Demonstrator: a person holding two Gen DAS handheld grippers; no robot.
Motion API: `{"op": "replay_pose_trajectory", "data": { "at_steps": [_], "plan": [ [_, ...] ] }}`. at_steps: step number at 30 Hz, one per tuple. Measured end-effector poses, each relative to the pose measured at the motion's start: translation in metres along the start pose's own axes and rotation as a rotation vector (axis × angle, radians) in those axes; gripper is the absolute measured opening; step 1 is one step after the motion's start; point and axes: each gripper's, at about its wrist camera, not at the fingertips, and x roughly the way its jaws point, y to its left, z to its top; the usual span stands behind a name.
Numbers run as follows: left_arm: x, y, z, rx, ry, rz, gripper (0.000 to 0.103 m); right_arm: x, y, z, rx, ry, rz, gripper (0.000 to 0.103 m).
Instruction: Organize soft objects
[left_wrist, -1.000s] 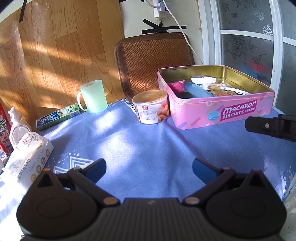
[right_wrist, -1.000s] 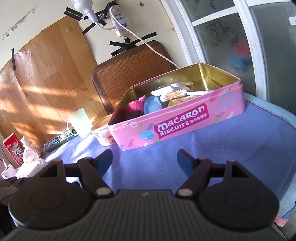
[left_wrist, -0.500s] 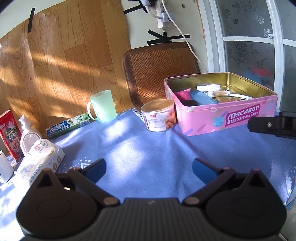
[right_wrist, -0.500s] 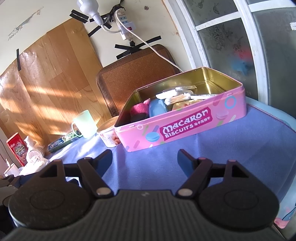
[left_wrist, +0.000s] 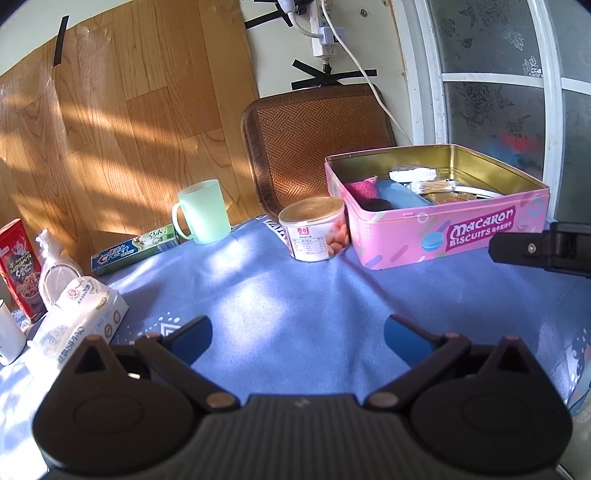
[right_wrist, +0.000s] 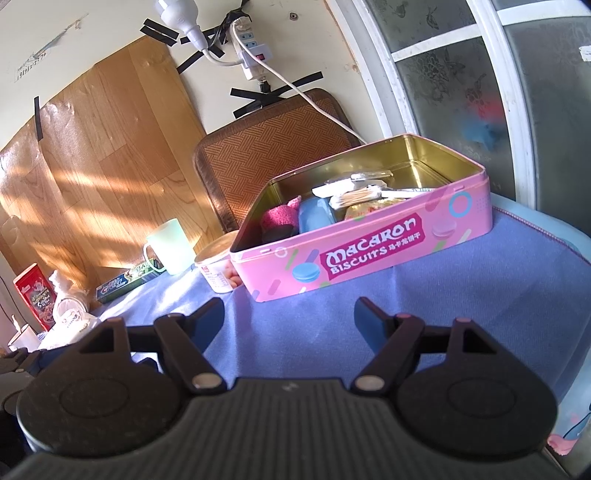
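Left of the pink tin (left_wrist: 436, 236), the tissue pack (left_wrist: 75, 317) lies just off my left gripper (left_wrist: 297, 332), its long axis slanting away toward the tin; those jaws stand apart and empty. My right gripper (right_wrist: 288, 317), also spread and empty, faces the tin's front wall, well apart from the pack, so I judge the left hand nearer.

table (left_wrist: 295, 295) w/ blue cloth | past the left fingers (left_wrist: 192, 336): pink biscuit tin (left_wrist: 436, 236) far right, can (left_wrist: 314, 232) just beside it, green mug (left_wrist: 201, 210) + toothpaste box (left_wrist: 133, 251) further left | tissue pack (left_wrist: 77, 314) and red box (left_wrist: 18, 266) off to the left
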Motion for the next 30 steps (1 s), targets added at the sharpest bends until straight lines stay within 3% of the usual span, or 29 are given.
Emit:
{"op": "replay_pose_trajectory", "data": {
  "at_steps": [30],
  "plan": [
    [0.0028,0.0008,-0.0010,0.010,0.032,-0.020,0.103,0.0019,-0.0028,-0.0009,0.001,0.011,0.001,0.079]
  ]
}}
